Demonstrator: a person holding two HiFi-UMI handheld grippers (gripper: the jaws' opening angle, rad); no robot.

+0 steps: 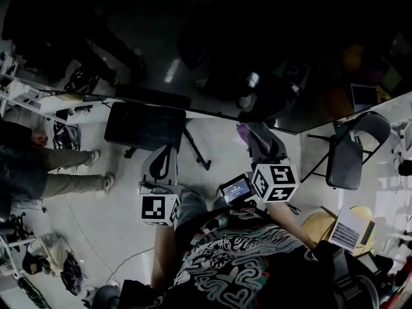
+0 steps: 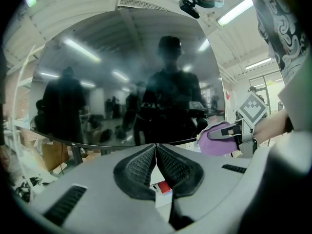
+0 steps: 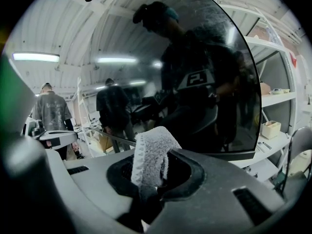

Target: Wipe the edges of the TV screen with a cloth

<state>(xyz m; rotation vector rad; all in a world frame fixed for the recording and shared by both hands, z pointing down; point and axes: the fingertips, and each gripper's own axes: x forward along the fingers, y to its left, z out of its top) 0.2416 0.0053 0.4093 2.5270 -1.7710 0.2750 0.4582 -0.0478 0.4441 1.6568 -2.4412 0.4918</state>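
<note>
Although both are seen from above in the head view, the state of the tongs is settled only by the gripper views. The left tongs [image 2: 156, 149] are shown fully closed, pad against pad, with nothing held. The right tongs [image 3: 155, 168] are shown clamped on a folded cloth [image 3: 150, 152] that stands up out of them. That cloth is rendered pale grey in the right gripper view. Its purple colour is given by the left gripper view, where it is found at 3 o'clock, right at the lower edge of the TV screen [image 2: 122, 77]. Whether cloth and edge touch cannot be told. In the head view the dark screen is spread across 12 o'clock, the cloth is placed just under its lower edge near the centre, and the left tongs are held at 7 o'clock of the cloth, apart from that edge. Only the head view takes in the floor [image 1: 122, 237], where a folding chair [image 1: 347, 163] is seen at 3 o'clock, a laptop [image 1: 351, 229] at 4 o'clock and a standing person [image 1: 67, 169] at 9 o'clock. Two tongs are counted, one marker cube [image 1: 159, 209] on each, with one cloth, one screen, one chair and one laptop.
</note>
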